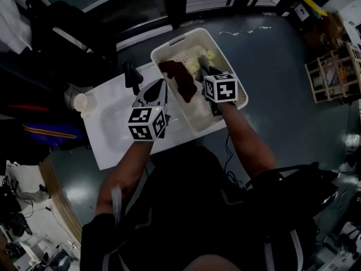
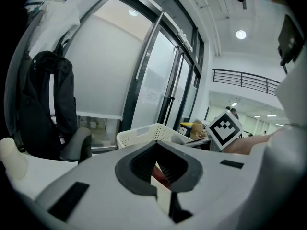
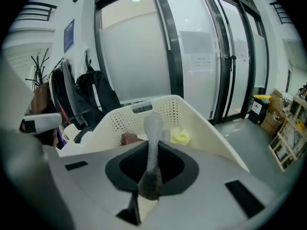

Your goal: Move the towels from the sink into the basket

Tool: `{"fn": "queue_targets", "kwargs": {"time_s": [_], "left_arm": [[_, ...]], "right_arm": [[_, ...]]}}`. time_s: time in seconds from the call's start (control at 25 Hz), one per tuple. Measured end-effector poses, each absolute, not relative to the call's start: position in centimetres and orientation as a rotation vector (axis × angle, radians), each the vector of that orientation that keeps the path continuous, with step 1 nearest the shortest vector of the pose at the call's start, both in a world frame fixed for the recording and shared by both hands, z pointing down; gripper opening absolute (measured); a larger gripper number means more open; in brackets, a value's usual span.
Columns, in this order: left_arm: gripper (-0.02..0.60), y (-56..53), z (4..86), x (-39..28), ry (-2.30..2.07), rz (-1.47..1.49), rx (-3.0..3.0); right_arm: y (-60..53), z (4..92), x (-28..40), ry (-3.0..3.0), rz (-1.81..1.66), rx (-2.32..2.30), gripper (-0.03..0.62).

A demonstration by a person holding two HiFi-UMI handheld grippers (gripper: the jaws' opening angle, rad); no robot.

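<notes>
Dark red towel (image 1: 179,79) hangs over the basket (image 1: 169,45), pinched in the closed left tool (image 1: 162,84). Right tool (image 3: 149,188) is clamped on a grey towel (image 3: 153,128), also above the basket; yellow cloth (image 3: 180,136) lies inside.

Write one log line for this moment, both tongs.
left tongs: shut on brown towel | right tongs: shut on grey towel | towels: over basket

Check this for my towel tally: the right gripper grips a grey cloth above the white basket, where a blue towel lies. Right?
The towel is yellow, not blue, as the right gripper view shows. The right gripper does grip the grey cloth above the white basket.
</notes>
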State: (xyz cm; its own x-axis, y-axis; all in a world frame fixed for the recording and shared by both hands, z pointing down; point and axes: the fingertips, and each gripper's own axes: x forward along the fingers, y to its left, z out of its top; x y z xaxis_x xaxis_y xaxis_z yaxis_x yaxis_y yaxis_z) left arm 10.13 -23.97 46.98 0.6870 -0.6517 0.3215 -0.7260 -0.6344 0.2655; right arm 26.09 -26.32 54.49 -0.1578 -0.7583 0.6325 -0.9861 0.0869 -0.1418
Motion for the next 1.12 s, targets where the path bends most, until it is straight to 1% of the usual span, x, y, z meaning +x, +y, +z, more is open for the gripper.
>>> {"fn": "queue_targets", "kwargs": {"time_s": [0.2,0.4,0.8,0.92,1.0,1.04,1.12], "left_arm": [[0.003,-24.6,48.3,10.9,-1.079,0.287,2.501],[0.003,-25.5,49.9,10.7,-1.103,0.318,2.463],[0.003,-26.0,51.6,9.6,-1.128,0.336,2.426],[0.003,-25.9,51.5,9.3,-1.123,0.326,2.427],[0.003,-25.7,51.4,9.0,-1.122,0.321,2.432],[0.003,-25.5,51.2,8.8,-1.122,0.317,2.434],[0.003,-25.3,50.7,8.4,-1.123,0.304,2.438]], "right_arm": [[-26.9,58.6,27.9,-1.877,0.888,1.722,0.043],[-28.0,62.2,28.4,-1.767,0.965,1.723,0.043],[-27.9,66.3,29.0,-1.658,0.975,1.684,0.066],[-28.0,66.3,28.8,-1.649,0.958,1.684,0.1],[-28.0,66.0,28.7,-1.65,0.96,1.683,0.17],[-27.9,65.6,28.6,-1.655,0.961,1.687,0.192],[-27.9,64.5,28.5,-1.678,0.945,1.701,0.198]]}}
